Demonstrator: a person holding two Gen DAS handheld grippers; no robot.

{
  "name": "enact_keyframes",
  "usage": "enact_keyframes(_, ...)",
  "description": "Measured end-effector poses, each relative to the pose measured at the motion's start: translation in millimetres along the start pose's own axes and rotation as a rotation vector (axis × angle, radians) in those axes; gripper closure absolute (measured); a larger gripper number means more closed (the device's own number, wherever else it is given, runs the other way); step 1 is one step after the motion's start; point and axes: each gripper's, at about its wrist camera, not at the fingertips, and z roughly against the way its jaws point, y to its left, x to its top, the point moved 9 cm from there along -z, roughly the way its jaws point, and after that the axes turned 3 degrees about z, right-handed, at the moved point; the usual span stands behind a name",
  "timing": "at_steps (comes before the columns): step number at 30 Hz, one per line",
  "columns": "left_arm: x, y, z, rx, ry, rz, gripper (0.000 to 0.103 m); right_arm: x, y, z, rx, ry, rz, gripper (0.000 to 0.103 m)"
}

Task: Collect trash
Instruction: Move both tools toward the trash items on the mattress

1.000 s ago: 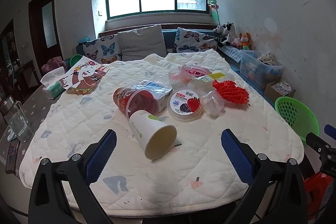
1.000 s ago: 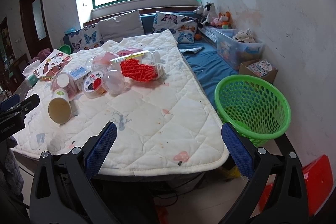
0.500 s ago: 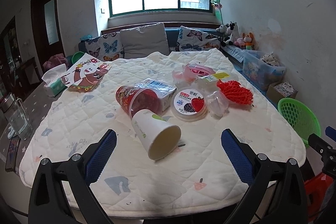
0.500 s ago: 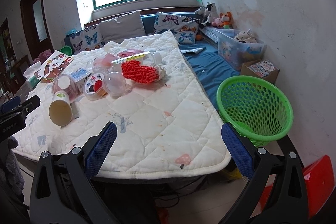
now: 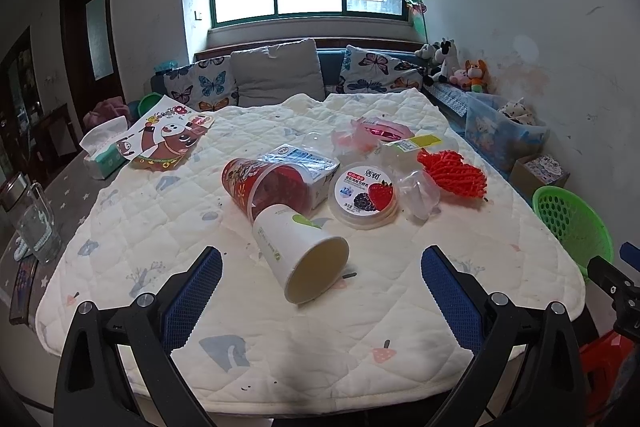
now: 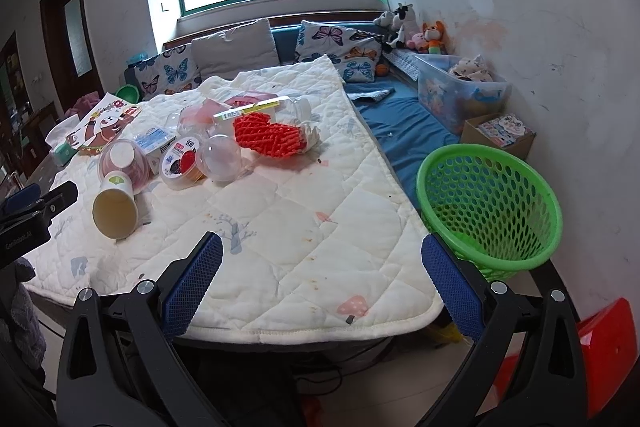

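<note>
Tongs on both sides, left (image 5: pixel 320 267) and right (image 6: pixel 322 259), stay spread and empty, edging closer to the tipped paper cup (image 5: pixel 298 255); collecting not yet begun

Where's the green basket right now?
The green basket stands on the floor off the table's right edge, ahead of the right gripper, near the cardboard box.
</note>
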Motion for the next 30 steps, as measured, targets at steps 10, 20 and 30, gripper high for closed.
enact_keyframes(10,0.9,5.8,-6.1,0.005,0.012,0.010,0.006,3.6,4.1,-6.2,0.007,0.006,0.019,0.004)
enact_keyframes(20,4.8,14.9,-13.2,0.013,0.025,0.030,0.006,10.8,10.3,-14.5,0.018,0.009,0.048,0.004)
enact_keyframes(30,17.7,38.5,-20.7,0.048,0.024,0.058,0.006,19.5,25.8,-33.2,0.055,0.027,0.105,0.004)
